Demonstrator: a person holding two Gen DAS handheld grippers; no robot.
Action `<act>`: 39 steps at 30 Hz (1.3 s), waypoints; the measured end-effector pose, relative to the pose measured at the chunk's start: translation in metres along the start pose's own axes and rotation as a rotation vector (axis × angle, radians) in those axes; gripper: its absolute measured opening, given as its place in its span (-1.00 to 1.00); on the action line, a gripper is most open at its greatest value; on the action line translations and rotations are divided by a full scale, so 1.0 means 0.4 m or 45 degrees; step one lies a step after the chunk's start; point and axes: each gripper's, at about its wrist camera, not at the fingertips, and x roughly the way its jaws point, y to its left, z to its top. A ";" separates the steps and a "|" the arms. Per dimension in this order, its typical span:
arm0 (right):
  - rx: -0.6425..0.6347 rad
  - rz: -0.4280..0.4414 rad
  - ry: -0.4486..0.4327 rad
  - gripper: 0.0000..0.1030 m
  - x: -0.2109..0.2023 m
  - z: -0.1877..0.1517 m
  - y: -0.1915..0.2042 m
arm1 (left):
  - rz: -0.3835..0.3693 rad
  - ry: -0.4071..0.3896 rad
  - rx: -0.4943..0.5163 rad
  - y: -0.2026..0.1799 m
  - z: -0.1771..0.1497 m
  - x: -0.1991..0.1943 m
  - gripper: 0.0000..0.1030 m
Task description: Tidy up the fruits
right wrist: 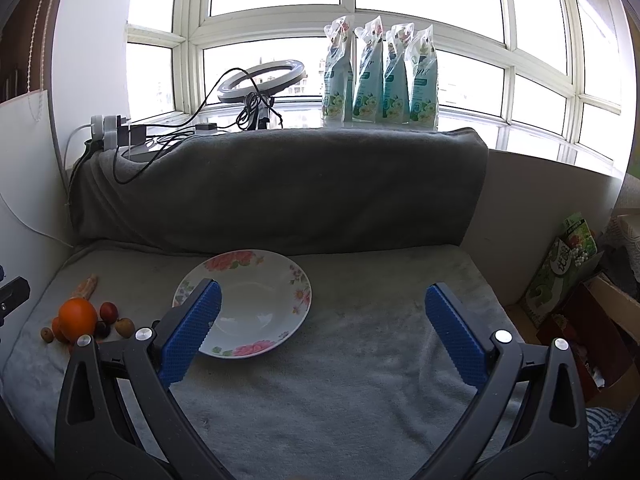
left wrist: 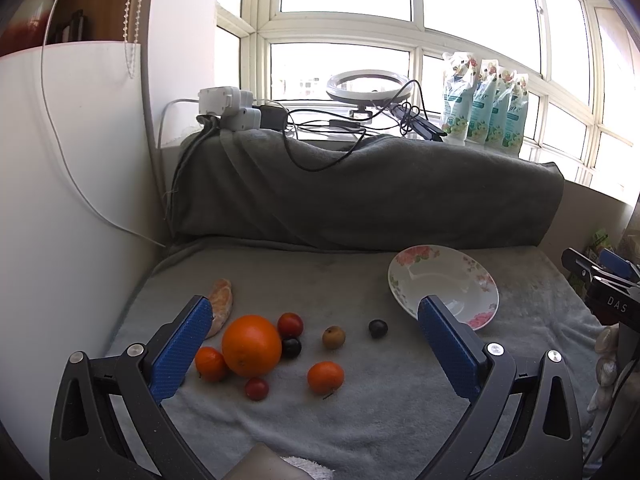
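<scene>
Fruit lies scattered on the grey blanket: a big orange, two small tangerines, red cherry tomatoes, dark plums, a brown longan and a peeled orange segment. An empty floral plate sits to their right. My left gripper hangs open above the fruit, holding nothing. My right gripper is open over the blanket, its left finger over the plate. The orange shows at far left there.
A dark grey cushion backs the blanket. A white panel stands at left. On the windowsill are a ring light, chargers with cables and teal pouches. Boxes and a green carton crowd the right side.
</scene>
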 end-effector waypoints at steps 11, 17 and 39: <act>-0.010 0.024 0.023 1.00 0.012 0.000 0.012 | 0.001 0.012 -0.012 0.011 -0.006 0.010 0.99; -0.017 0.046 0.034 1.00 0.020 0.000 0.021 | 0.005 0.018 -0.020 0.021 -0.010 0.013 0.99; -0.114 0.357 0.101 1.00 0.123 0.026 0.142 | 0.061 0.092 -0.134 0.136 -0.067 0.038 0.98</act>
